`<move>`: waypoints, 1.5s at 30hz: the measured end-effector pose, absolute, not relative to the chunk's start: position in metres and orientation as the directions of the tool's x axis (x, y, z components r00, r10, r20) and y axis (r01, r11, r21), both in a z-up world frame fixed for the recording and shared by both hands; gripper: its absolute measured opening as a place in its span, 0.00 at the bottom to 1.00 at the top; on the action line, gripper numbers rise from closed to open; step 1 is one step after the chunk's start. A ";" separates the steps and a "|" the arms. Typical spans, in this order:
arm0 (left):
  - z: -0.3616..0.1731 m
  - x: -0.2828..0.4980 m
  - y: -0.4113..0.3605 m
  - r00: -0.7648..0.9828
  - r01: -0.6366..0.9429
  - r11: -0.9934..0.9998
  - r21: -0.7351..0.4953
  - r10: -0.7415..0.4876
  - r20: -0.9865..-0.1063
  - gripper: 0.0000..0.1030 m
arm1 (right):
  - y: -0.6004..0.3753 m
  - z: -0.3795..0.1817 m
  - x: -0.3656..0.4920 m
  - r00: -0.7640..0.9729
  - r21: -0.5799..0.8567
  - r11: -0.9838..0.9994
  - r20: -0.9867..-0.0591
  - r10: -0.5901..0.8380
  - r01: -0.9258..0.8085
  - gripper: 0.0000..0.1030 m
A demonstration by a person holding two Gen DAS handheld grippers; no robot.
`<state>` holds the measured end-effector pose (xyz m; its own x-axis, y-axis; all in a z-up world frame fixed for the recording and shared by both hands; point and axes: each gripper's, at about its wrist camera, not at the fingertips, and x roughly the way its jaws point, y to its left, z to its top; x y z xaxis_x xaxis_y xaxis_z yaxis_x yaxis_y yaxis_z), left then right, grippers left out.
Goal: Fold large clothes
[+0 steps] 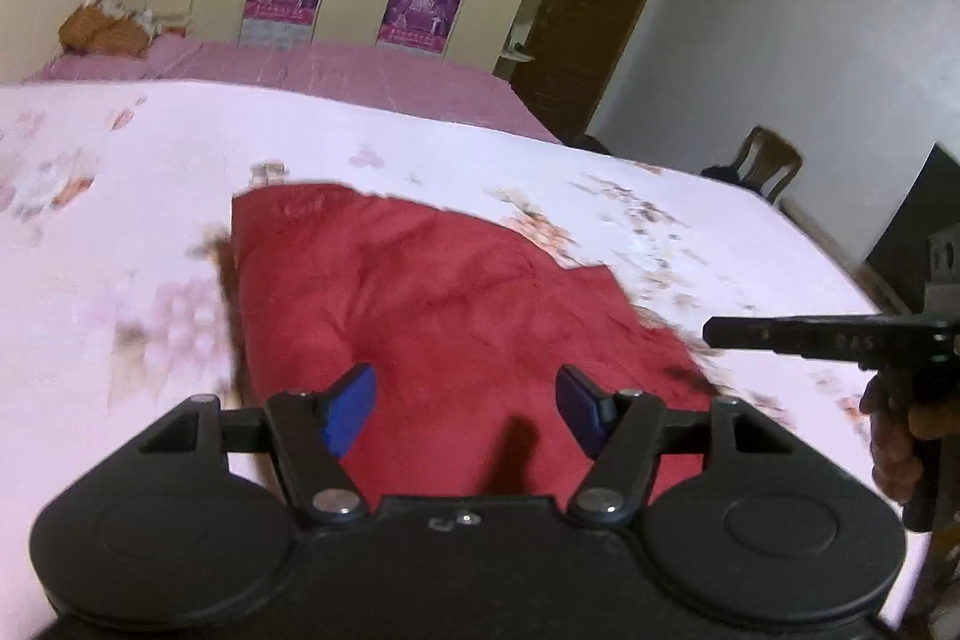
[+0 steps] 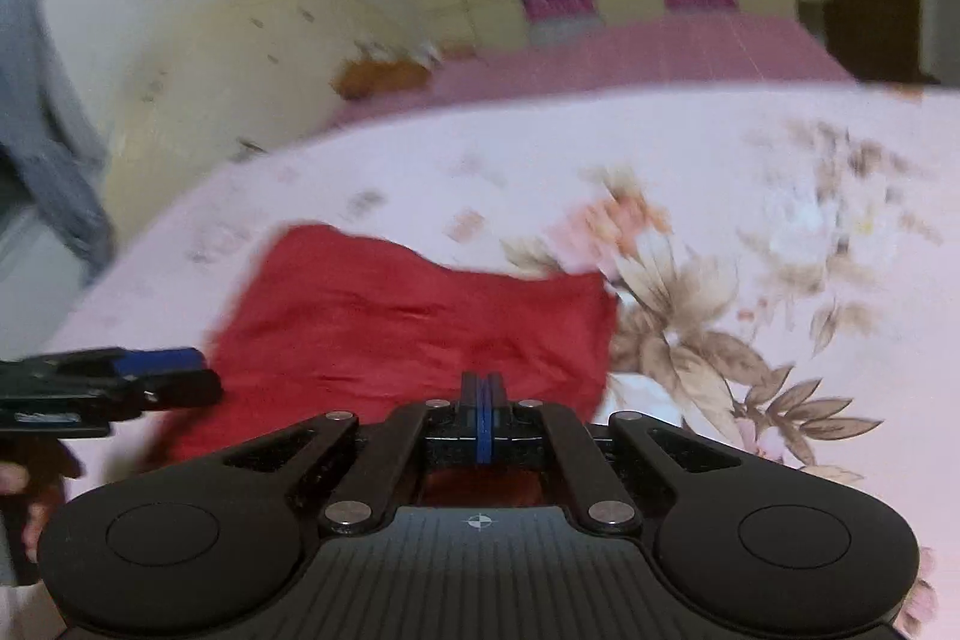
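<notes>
**Both grippers over the red cloth**

We see the red cloth [image 1: 432, 292] lying flat on the floral sheet [image 1: 120, 172] of the bed, folded over with wrinkles across it. Our left gripper [image 1: 468, 406] tilts down above the near edge of the cloth, its blue pads spread apart with nothing between them. Our right gripper [image 2: 483, 412] also tilts down over the near edge, pads pressed together; no cloth shows caught between them. From the left wrist view the right hand [image 1: 894, 436] grips its handle at the frame's right edge.
</notes>
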<state>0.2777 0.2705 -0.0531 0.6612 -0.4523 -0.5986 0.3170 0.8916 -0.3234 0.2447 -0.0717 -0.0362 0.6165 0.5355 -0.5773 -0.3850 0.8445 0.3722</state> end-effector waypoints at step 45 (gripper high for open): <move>0.002 0.090 0.201 0.822 0.018 0.998 -0.056 -0.047 -0.568 1.00 | -0.090 -0.014 0.099 0.586 0.314 0.838 -0.605 0.539 -0.447 0.01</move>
